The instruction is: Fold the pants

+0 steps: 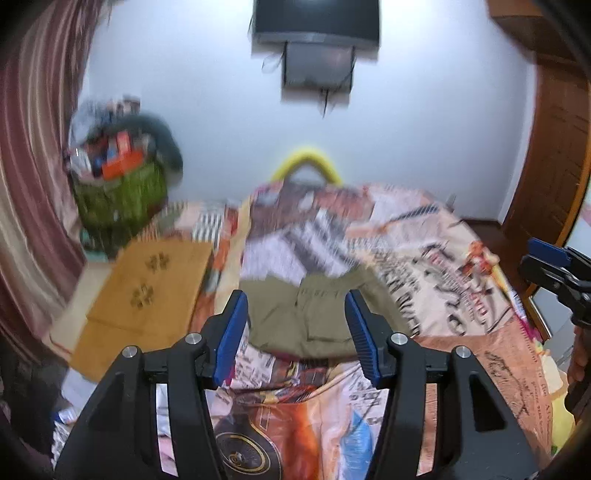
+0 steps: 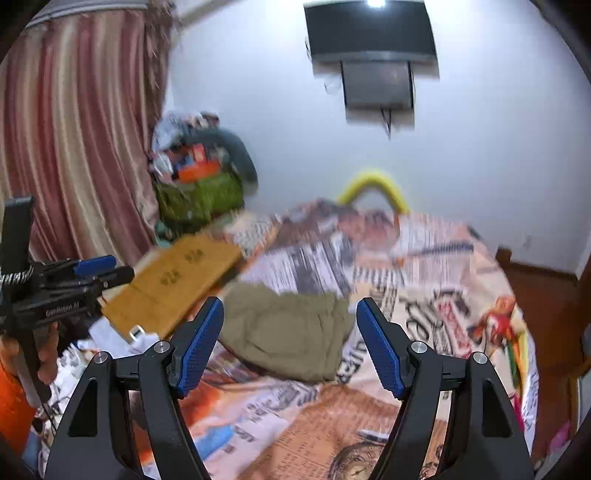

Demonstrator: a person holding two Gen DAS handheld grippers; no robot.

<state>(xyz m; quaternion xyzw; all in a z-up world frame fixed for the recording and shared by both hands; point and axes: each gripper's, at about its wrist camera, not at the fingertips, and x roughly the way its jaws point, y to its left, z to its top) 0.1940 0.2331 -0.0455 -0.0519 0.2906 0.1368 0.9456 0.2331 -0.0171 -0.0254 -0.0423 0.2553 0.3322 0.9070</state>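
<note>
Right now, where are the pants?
The olive pants lie in a folded bundle on the printed bedspread, mid-bed, ahead of both open claws in each wrist view. A brown cardboard sheet sits to their left.

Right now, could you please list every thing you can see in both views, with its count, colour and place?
pants: one, olive, folded on the bed
bedsheet: one, printed orange and white, covering the bed
cardboard sheet: one, tan, left of the bed
basket: one, green, full, by the curtain
curtain: one, striped pink, left
television: one, black, on the wall
left gripper: black with blue jaws, open
right gripper: same, open
</note>
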